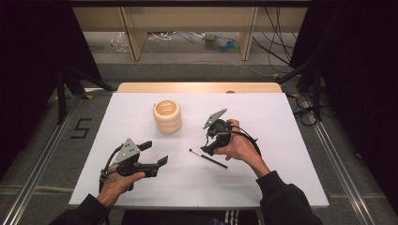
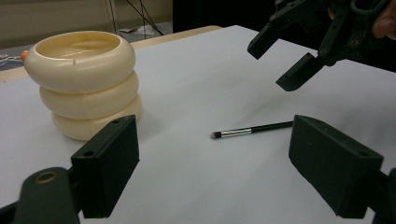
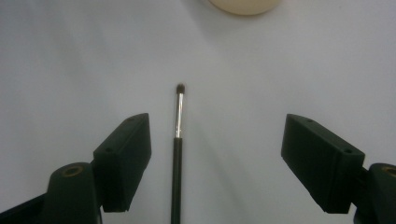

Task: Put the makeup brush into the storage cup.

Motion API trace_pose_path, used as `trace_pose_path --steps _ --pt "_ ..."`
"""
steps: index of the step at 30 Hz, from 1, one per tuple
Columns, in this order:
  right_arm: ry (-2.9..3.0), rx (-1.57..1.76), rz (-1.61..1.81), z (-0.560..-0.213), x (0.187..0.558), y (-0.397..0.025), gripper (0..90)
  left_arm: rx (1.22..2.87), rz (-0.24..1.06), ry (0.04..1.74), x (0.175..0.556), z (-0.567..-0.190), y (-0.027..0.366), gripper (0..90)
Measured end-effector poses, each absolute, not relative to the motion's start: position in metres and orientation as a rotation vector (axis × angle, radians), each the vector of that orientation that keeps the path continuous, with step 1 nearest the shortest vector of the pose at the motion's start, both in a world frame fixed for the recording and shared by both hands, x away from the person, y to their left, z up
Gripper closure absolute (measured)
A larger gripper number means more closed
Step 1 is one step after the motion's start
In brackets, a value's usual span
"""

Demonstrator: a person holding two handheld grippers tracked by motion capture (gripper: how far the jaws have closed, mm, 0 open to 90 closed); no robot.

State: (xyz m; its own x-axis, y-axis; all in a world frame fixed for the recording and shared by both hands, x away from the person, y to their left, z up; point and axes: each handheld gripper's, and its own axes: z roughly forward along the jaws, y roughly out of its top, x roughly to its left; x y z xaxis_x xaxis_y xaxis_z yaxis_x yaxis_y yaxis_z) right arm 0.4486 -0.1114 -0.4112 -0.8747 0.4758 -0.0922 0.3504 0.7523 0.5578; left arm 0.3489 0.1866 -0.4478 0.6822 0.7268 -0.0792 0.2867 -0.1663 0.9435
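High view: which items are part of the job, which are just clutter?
In play:
makeup brush, flat on the table
right gripper, open above it
ringed cream holder
left gripper, open, idle

Lying about:
floor cables
plastic litter beyond the table

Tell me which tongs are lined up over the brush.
The right tongs: open, hovering above the brush, its handle running between their jaws. The left tongs sit off to the side, also open.

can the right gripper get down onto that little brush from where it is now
Probably yes. The right gripper hangs open just above the brush, whose handle runs up between its jaws in the right gripper view, with bare table around; the cream holder stands apart.
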Motion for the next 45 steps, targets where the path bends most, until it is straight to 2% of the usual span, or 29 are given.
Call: trace_pose_path --steps 12,45 --pt "2.817 0.652 0.698 -0.425 0.456 -0.101 29.5 1.740 0.475 0.817 0.349 -0.448 0.186 15.7" --pt "2.968 0.681 0.480 -0.454 0.467 -0.080 52.2 1.735 0.474 0.818 0.348 -0.447 0.187 15.7"
